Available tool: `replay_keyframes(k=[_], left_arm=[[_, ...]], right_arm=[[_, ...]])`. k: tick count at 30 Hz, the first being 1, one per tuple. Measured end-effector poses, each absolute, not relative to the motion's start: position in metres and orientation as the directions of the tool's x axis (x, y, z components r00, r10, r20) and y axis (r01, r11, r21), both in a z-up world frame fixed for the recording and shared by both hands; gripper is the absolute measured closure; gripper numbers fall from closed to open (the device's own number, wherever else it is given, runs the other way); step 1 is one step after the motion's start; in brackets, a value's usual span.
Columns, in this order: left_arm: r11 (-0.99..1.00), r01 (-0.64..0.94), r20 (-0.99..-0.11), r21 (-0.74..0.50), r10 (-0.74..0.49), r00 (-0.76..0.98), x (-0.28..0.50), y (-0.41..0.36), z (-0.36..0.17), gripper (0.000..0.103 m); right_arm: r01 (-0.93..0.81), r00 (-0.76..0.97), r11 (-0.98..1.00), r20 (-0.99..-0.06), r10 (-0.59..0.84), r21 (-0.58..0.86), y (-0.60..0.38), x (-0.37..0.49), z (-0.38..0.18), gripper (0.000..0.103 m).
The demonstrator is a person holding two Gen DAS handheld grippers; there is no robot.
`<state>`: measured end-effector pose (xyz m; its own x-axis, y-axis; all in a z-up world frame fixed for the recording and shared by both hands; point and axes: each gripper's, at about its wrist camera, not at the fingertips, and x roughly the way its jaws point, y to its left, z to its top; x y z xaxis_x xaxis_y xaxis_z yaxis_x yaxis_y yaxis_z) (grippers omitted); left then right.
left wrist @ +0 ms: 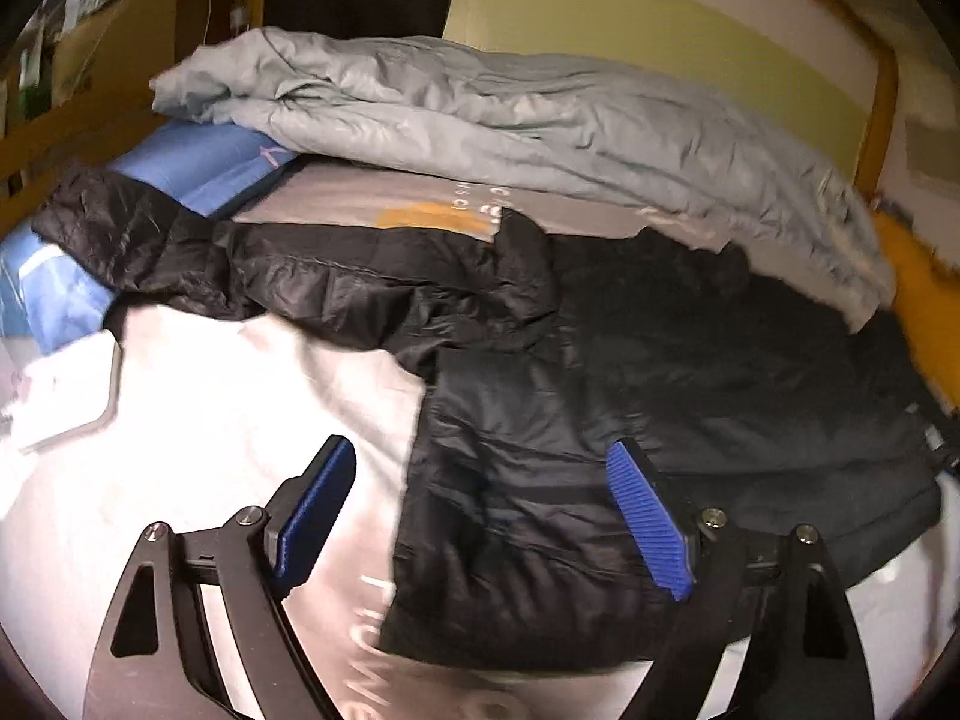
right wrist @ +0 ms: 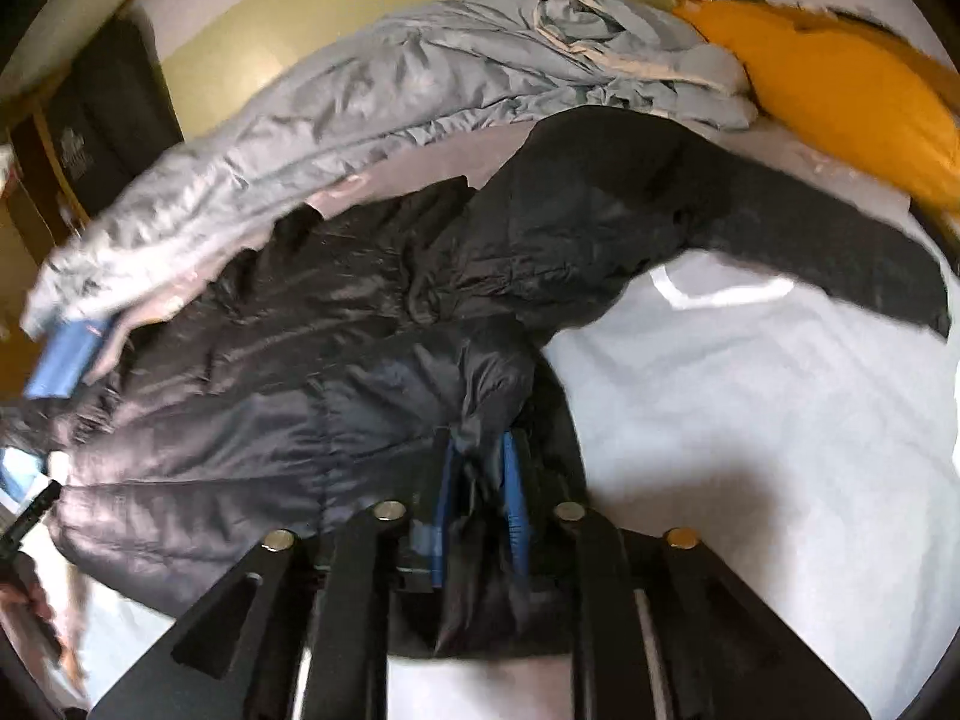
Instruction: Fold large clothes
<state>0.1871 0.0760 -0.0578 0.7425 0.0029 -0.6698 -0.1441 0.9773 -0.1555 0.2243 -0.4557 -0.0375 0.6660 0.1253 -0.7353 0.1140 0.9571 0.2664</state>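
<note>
A black puffer jacket lies spread on a white bed sheet. One sleeve reaches left toward blue fabric. My left gripper is open, its blue pads wide apart just above the jacket's lower left edge, holding nothing. In the right wrist view the same jacket fills the middle, with a sleeve stretched to the right. My right gripper is shut on a fold of the jacket's hem, black fabric pinched between the blue pads.
A rumpled grey-blue quilt lies along the far side of the bed, also in the right wrist view. A yellow pillow sits at the far right. Blue fabric lies at the left. A wooden bed frame borders the bed.
</note>
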Motion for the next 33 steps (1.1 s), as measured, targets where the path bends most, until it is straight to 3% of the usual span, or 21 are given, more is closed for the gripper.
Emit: replay_keyframes(k=[2, 3, 5, 8, 12, 14, 16, 18, 20, 21, 24, 27, 33], left_arm=[[0.966, -0.155, -0.692, -0.206, -0.032, 0.721, 0.189, 0.077, -0.062, 0.006], [0.957, -0.158, -0.709, -0.244, -0.065, 0.703, 0.191, 0.079, -0.066, 0.006], [0.94, -0.154, -0.727, -0.304, -0.124, 0.675, 0.195, 0.083, -0.075, 0.006], [0.936, -0.203, -0.774, -0.288, -0.102, 0.625, 0.203, 0.089, -0.09, 0.006], [0.898, -0.24, -0.799, -0.368, -0.174, 0.575, 0.21, 0.101, -0.113, 0.004], [0.892, -0.193, -0.779, -0.409, -0.231, 0.583, 0.21, 0.099, -0.115, 0.011], [0.907, -0.124, -0.773, -0.403, -0.265, 0.577, 0.209, 0.091, -0.113, 0.067], [0.889, -0.073, -0.745, -0.451, -0.331, 0.58, 0.206, 0.085, -0.11, 0.088], [0.907, -0.076, -0.747, -0.414, -0.291, 0.598, 0.198, 0.077, -0.101, 0.092], [0.91, -0.077, -0.741, -0.408, -0.281, 0.61, 0.191, 0.075, -0.094, 0.093], [0.923, -0.078, -0.721, -0.378, -0.24, 0.65, 0.162, 0.075, -0.069, 0.094], [0.956, -0.073, -0.715, -0.285, -0.162, 0.68, 0.127, 0.073, -0.051, 0.094], [0.95, -0.131, -0.774, -0.284, -0.146, 0.616, 0.108, 0.079, -0.07, 0.093]], right_arm=[[0.149, 0.687, 0.949, -0.719, 0.103, 0.278, -0.465, 0.219, -0.036, 0.024], [0.167, 0.693, 0.945, -0.715, 0.091, 0.283, -0.468, 0.218, -0.036, 0.021], [0.179, 0.669, 0.928, -0.732, 0.13, 0.328, -0.477, 0.222, -0.045, 0.02], [0.177, 0.568, 0.882, -0.777, 0.271, 0.437, -0.484, 0.236, -0.075, 0.018], [0.139, 0.558, 0.898, -0.782, 0.278, 0.418, -0.48, 0.242, -0.082, 0.018], [0.112, 0.553, 0.899, -0.778, 0.297, 0.423, -0.474, 0.244, -0.084, 0.018], [0.063, 0.549, 0.909, -0.775, 0.313, 0.411, -0.464, 0.246, -0.084, 0.037], [0.014, 0.543, 0.907, -0.765, 0.346, 0.42, -0.453, 0.248, -0.084, 0.07], [0.001, 0.579, 0.907, -0.739, 0.343, 0.422, -0.448, 0.244, -0.078, 0.088], [0.001, 0.59, 0.916, -0.74, 0.323, 0.401, -0.444, 0.242, -0.074, 0.09], [0.032, 0.588, 0.953, -0.777, 0.226, 0.301, -0.432, 0.222, -0.052, 0.092], [0.035, 0.585, 0.946, -0.774, 0.242, 0.323, -0.428, 0.191, -0.037, 0.092], [0.064, 0.573, 0.962, -0.799, 0.182, 0.265, -0.414, 0.137, -0.038, 0.092]])
